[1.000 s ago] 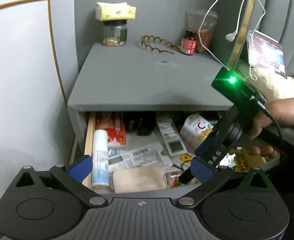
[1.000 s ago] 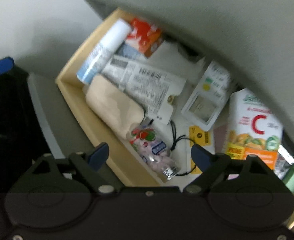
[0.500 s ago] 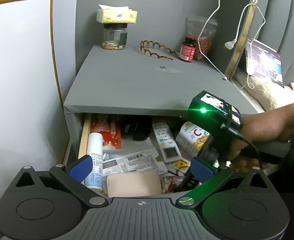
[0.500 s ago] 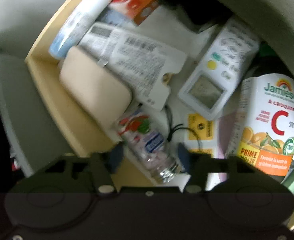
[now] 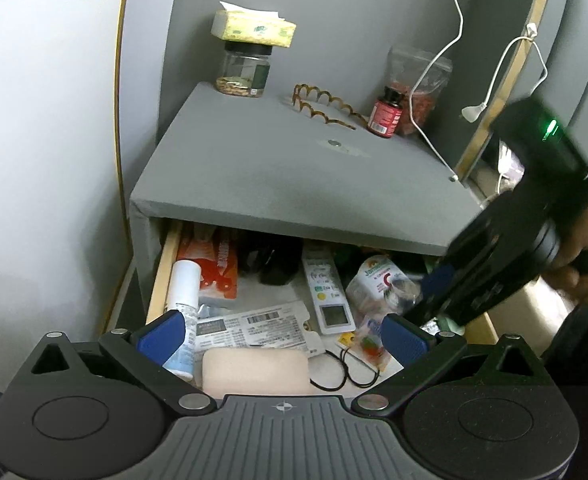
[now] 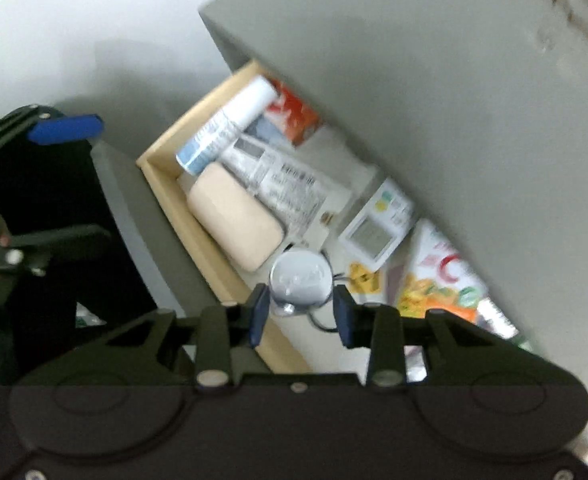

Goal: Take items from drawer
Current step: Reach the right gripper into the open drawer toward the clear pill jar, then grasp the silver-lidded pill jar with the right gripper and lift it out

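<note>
Over the open drawer (image 6: 213,248), the right tool (image 6: 300,312) is clamped on a small clear bottle (image 6: 300,280), so lifting it straight up, clear of the hair ties, seems smartest. Left tool (image 5: 281,336) just hangs wide open, holding nothing.

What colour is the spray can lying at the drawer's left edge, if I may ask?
White with a light blue band; the spray can shows best in the left wrist view.

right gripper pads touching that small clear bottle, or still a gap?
Touching. Right wrist view: both blue pads of the right gripper press the sides of the small clear bottle, no gap visible.
</note>
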